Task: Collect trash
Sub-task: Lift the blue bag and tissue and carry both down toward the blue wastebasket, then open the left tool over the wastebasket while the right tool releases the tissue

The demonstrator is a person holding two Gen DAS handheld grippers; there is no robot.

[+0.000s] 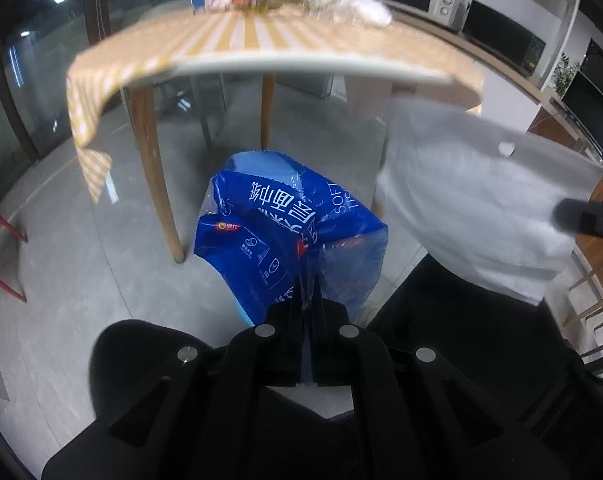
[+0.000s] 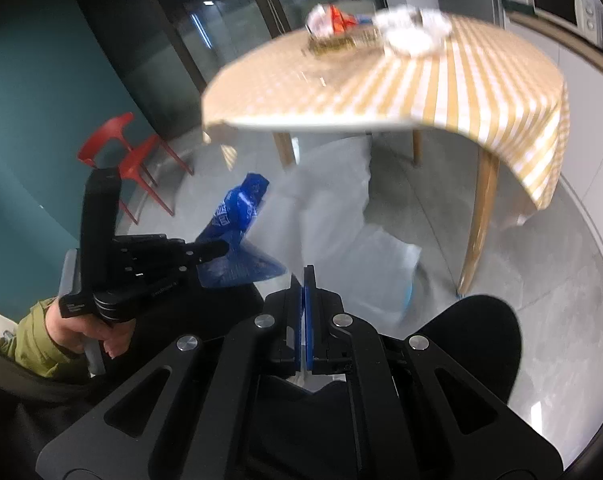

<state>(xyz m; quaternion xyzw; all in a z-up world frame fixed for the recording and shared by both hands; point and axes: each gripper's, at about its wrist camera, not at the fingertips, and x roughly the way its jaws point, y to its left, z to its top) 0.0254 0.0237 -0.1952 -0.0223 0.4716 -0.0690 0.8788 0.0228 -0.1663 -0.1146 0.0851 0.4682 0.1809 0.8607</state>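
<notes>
While both claws are pinching shut, trash is hanging from each beside the table.

The left gripper (image 1: 307, 300) is clamping a blue tissue wrapper (image 1: 285, 224), and the right gripper (image 2: 306, 280) is nipping a translucent white plastic bag (image 2: 333, 204) low over the grey floor (image 1: 81, 240). Beyond them, more crumpled wrappers (image 2: 333, 20) are lying on the yellow-striped tablecloth (image 2: 461, 80), with red chairs (image 2: 133, 160) standing against the teal wall.
</notes>
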